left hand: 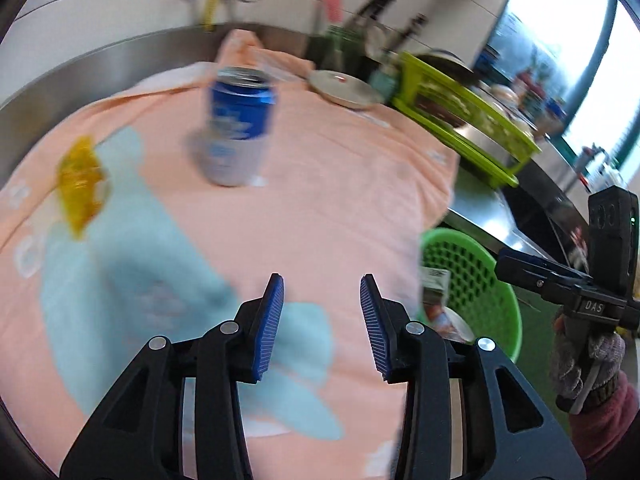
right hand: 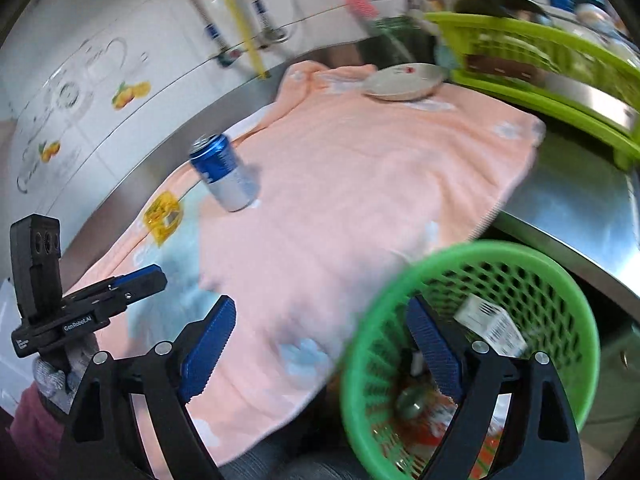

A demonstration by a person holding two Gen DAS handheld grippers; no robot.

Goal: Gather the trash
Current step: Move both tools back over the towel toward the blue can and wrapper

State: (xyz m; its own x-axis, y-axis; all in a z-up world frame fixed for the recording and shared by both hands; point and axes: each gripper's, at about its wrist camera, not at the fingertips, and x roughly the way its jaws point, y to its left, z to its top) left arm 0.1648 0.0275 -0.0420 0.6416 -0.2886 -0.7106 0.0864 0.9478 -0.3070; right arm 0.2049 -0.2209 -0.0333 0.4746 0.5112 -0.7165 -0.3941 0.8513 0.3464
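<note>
While both tongs (left hand: pixel 322 304) (right hand: pixel 320 336) gape empty, blue-silver can (left hand: pixel 240 128) stands upright on peach towel (left hand: pixel 320 200), top opened.

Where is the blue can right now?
The blue can stands upright on the peach towel near its far edge, in both wrist views, with the yellow wrapper to its left.
</note>
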